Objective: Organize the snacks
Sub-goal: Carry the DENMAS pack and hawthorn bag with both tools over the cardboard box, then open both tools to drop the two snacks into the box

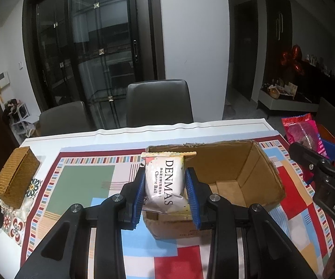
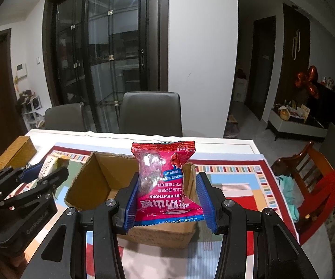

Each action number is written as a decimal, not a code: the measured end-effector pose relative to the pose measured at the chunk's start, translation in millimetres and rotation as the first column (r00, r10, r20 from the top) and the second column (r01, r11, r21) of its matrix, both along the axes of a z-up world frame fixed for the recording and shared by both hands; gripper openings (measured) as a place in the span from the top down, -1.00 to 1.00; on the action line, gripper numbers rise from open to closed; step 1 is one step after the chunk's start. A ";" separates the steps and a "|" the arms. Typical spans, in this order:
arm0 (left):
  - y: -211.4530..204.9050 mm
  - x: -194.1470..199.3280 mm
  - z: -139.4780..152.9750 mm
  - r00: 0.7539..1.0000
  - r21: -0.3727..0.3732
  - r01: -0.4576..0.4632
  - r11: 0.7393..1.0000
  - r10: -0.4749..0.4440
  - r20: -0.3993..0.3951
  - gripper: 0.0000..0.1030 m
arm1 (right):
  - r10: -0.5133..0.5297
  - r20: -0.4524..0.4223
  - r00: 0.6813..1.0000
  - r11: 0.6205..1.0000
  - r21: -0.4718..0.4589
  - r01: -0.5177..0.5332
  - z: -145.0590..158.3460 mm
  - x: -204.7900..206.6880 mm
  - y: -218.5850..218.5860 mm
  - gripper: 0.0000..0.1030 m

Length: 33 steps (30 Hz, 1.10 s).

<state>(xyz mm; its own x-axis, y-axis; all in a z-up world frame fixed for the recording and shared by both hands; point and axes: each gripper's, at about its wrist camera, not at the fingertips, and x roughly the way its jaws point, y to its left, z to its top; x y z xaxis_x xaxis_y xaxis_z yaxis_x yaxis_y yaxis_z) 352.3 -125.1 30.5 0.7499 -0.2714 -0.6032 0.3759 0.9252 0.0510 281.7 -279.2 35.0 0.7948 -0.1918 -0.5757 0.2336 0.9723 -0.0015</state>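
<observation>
My left gripper [image 1: 165, 186] is shut on a white DENMAS cheese ball packet [image 1: 164, 181] and holds it above the left end of an open cardboard box [image 1: 244, 174]. My right gripper [image 2: 166, 197] is shut on a red yogurt hawthorn packet [image 2: 165, 181] and holds it over the right half of the same box [image 2: 93, 181]. The left gripper with its white packet [image 2: 49, 165] shows at the left of the right wrist view. The right gripper's red packet [image 1: 302, 132] shows at the right of the left wrist view. The box looks empty where its inside shows.
A woven brown box [image 1: 16, 174] sits at the table's left edge on a patterned tablecloth [image 1: 86, 179]. Two grey chairs [image 1: 158, 102] stand behind the table. A red wooden chair [image 2: 307, 181] stands to the right.
</observation>
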 end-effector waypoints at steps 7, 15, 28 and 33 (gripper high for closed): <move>-0.5 21.0 -7.9 1.000 -0.006 0.000 1.000 0.000 -0.029 0.35 | -0.003 -0.023 1.000 1.000 -0.012 0.003 -11.2 18.6 0.8 0.06; -9.1 35.2 -18.3 0.999 0.013 0.021 1.000 -0.020 -0.043 0.35 | 0.001 -0.075 0.997 1.000 -0.004 -0.002 -27.9 39.6 -4.1 0.06; -14.1 45.6 -27.4 0.997 0.032 0.032 0.999 -0.029 -0.071 0.01 | 0.015 -0.106 0.994 1.000 -0.006 -0.016 -38.0 54.4 -3.3 -0.32; -9.9 45.3 -25.3 0.998 0.028 0.008 1.000 -0.006 -0.059 -0.22 | -0.015 -0.087 0.996 0.998 -0.058 0.010 -33.6 51.7 -0.9 -0.55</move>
